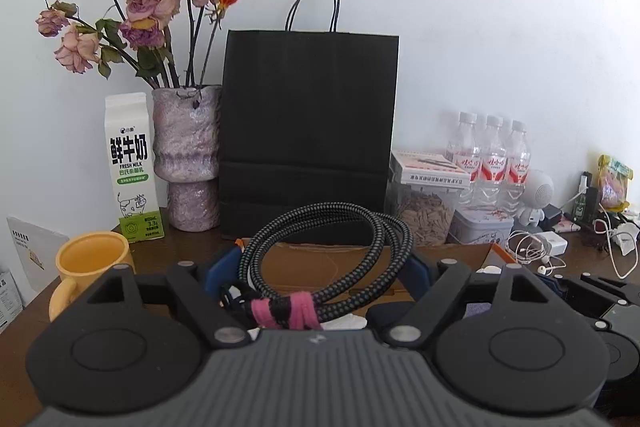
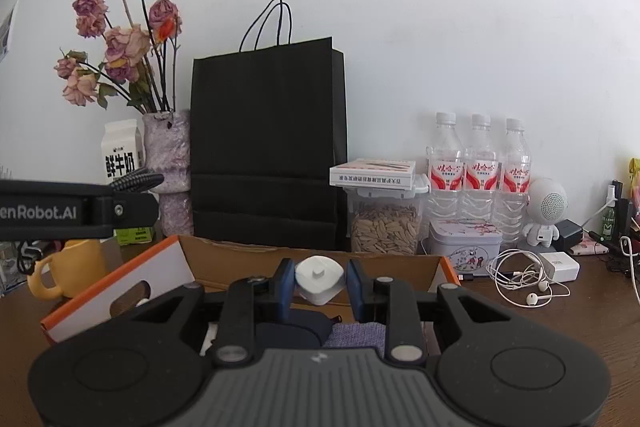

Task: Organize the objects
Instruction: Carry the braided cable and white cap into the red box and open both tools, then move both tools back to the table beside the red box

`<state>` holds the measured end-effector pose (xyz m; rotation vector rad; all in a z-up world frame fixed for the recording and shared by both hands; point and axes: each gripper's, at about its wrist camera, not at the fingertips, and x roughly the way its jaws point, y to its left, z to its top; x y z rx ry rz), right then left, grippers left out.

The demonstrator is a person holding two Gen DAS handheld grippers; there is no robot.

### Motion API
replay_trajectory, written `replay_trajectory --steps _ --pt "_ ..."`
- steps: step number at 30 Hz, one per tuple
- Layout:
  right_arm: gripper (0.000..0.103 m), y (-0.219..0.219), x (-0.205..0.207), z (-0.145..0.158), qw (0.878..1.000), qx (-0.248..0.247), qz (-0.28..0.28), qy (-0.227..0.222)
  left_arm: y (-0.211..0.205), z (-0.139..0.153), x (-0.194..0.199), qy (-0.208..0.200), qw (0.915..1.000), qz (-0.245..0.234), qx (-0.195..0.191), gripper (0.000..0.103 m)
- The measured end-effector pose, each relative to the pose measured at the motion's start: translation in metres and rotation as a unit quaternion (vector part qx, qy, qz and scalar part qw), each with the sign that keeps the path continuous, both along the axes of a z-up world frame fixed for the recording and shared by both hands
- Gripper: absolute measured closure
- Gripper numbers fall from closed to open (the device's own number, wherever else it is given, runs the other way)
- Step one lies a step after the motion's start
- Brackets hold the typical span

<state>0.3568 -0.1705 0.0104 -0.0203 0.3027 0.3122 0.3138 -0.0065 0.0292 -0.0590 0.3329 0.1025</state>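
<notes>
Above the cardboard box (image 2: 244,269) on a cluttered table (image 1: 168,251), the left tongs (image 1: 326,267), spread wide, carry a coiled braided cable (image 1: 332,255) between their fingers, while the right tongs (image 2: 319,281), nearly closed, pinch a white charger plug (image 2: 319,277). Either could slip loose: the springy coil may twist free, or the smooth plug squirt out and miss the box

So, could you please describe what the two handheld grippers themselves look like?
Both match. The left gripper and right gripper each have a ribbed grey body, two round black discs, black linkage arms with silver pins, and dark blue fingers. White lettering ending "enRobot.AI" marks the left gripper's black side. No cables, hands or sleeves show.
</notes>
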Motion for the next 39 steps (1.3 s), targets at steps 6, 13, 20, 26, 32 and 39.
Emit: replay_trajectory --steps 6,13,20,26,32,39 --pt "0.076 -0.005 0.008 -0.012 1.0 0.0 -0.007 0.029 0.001 -0.014 0.01 0.029 0.9996 0.0 0.007 0.019" --pt "0.016 -0.006 0.005 -0.014 0.999 0.003 -0.005 0.034 -0.001 -0.014 0.004 0.01 0.9999 0.002 0.01 0.0" --pt "0.0 0.0 0.0 -0.013 1.0 -0.008 -0.012 0.02 0.003 -0.011 0.003 0.003 0.9999 0.011 -0.002 0.0" --pt "0.0 -0.002 -0.001 -0.012 1.0 -0.005 -0.015 0.018 0.004 -0.011 0.002 0.003 0.9999 0.014 -0.003 0.0" --pt "0.0 -0.004 -0.015 -0.006 1.0 -0.007 -0.025 0.009 0.006 -0.012 -0.012 -0.01 0.9998 0.015 -0.007 0.0" --pt "0.0 -0.019 -0.044 0.001 1.0 -0.01 -0.012 -0.011 0.012 -0.009 -0.049 -0.051 0.9986 -0.012 -0.007 0.0"
